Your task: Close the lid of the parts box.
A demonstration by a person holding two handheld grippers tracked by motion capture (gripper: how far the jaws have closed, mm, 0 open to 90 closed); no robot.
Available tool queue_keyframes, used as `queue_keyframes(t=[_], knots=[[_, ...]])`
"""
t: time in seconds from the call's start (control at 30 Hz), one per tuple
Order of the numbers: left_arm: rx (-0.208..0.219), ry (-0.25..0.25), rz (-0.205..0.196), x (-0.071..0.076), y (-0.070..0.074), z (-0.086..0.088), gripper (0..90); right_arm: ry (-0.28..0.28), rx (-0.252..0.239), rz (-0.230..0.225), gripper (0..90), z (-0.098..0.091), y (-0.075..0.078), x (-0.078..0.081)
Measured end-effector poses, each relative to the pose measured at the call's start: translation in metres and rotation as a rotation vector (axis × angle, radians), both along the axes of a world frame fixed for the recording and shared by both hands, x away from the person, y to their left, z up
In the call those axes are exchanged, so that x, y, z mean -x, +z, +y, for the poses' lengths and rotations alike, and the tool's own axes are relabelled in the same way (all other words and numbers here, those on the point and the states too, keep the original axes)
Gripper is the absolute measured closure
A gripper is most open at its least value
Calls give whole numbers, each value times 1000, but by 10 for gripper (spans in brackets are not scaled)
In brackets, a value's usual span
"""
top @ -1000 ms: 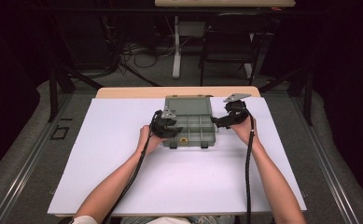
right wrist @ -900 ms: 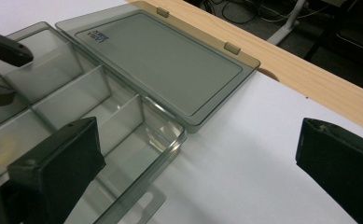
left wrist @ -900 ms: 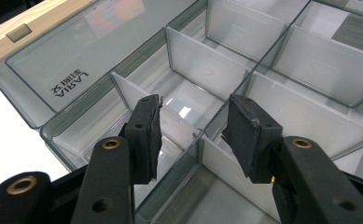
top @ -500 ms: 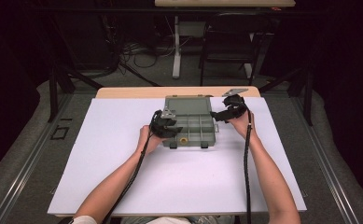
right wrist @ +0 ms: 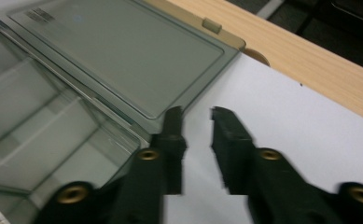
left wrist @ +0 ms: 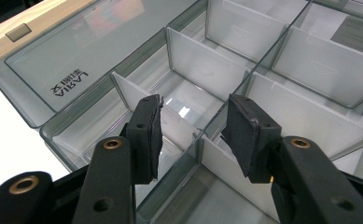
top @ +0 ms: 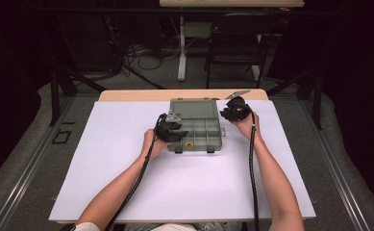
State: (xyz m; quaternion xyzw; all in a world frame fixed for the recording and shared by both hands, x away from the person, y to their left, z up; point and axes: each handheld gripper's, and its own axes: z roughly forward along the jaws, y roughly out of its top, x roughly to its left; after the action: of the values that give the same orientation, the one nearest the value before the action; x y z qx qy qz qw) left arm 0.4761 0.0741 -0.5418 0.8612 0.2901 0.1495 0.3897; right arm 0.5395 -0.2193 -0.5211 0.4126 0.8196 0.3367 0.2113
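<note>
A clear grey compartment box (top: pixel 199 131) lies open on the white table top, its lid (top: pixel 194 108) folded flat behind it. My left gripper (top: pixel 172 126) is at the box's left side. In the left gripper view its jaws (left wrist: pixel 195 112) stand apart over the dividers (left wrist: pixel 207 74), a wall junction between them, and the pads touch nothing. My right gripper (top: pixel 228 113) is at the box's far right corner. Its jaws (right wrist: pixel 195 114) have just been closing to a narrow gap over bare white table beside the lid (right wrist: pixel 137 56), with nothing between them.
The white sheet (top: pixel 127 192) covers a wooden table whose bare edge (top: pixel 136 95) shows at the back. Beyond it stand a chair (top: pixel 232 53), table legs and cables on the dark floor. Black cables (top: pixel 252 183) trail from both grippers along the forearms.
My right hand has slid a little to the left, up to the box's far right corner. The left hand and the box have stayed put.
</note>
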Motion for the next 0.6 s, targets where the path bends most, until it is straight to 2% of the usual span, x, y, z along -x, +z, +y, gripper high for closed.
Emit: queue_keyframes(t=[0.2, 0.23, 0.47, 0.53, 0.6], knots=[[0, -2, 1, 0, 0, 0, 561, 10, 30, 20, 900, 4, -11, -5], [0, -1, 0, 0, 0, 0, 561, 16, 49, 24, 900, 6, -13, -6], [2, -4, 1, 0, 0, 0, 562, 29, 93, 67, 900, 13, -23, -10], [9, -4, 4, -1, 0, 1, 563, 23, 94, 86, 900, 14, -25, -10], [12, -4, 5, -1, 0, 1, 564, 33, 98, 83, 900, 14, -27, -11]])
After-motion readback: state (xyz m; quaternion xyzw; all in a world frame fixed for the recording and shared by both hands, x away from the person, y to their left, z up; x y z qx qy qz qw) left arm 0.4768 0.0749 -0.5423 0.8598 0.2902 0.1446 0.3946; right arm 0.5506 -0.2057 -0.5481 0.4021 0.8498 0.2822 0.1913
